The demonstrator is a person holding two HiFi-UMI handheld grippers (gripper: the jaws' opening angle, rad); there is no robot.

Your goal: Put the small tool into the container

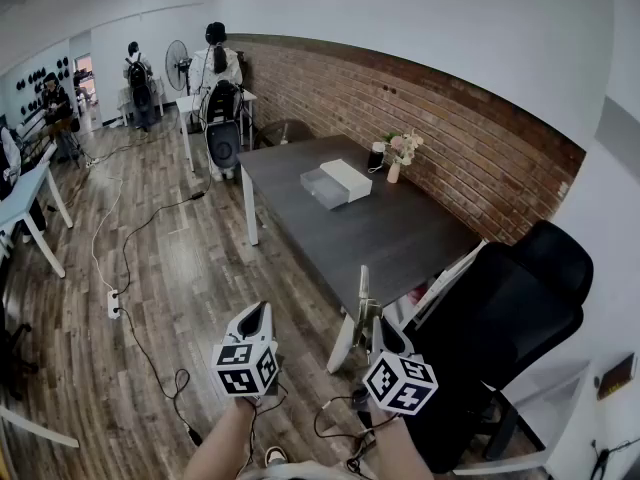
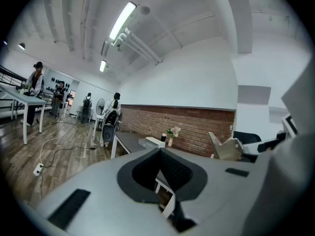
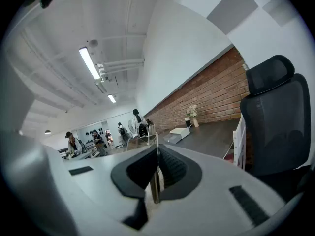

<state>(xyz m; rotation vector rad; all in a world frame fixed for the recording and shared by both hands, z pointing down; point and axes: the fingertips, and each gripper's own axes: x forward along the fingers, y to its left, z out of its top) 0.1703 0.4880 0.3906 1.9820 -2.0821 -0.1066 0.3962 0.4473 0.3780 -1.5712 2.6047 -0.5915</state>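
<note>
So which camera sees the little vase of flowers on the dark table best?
The head view: the small vase of pale flowers stands clear by the brick wall. Both gripper views show that vase only tiny and far off.

Bright, even indoor light comes from ceiling tubes high above the left gripper, glaring white. Both gripper views bulge strongly, with black corners. Shadows are soft; the head view curves at its edges.

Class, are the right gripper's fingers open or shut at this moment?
Shut. In the right gripper view the right gripper has its dark fingers meeting along one thin line, with nothing held between them.
</note>
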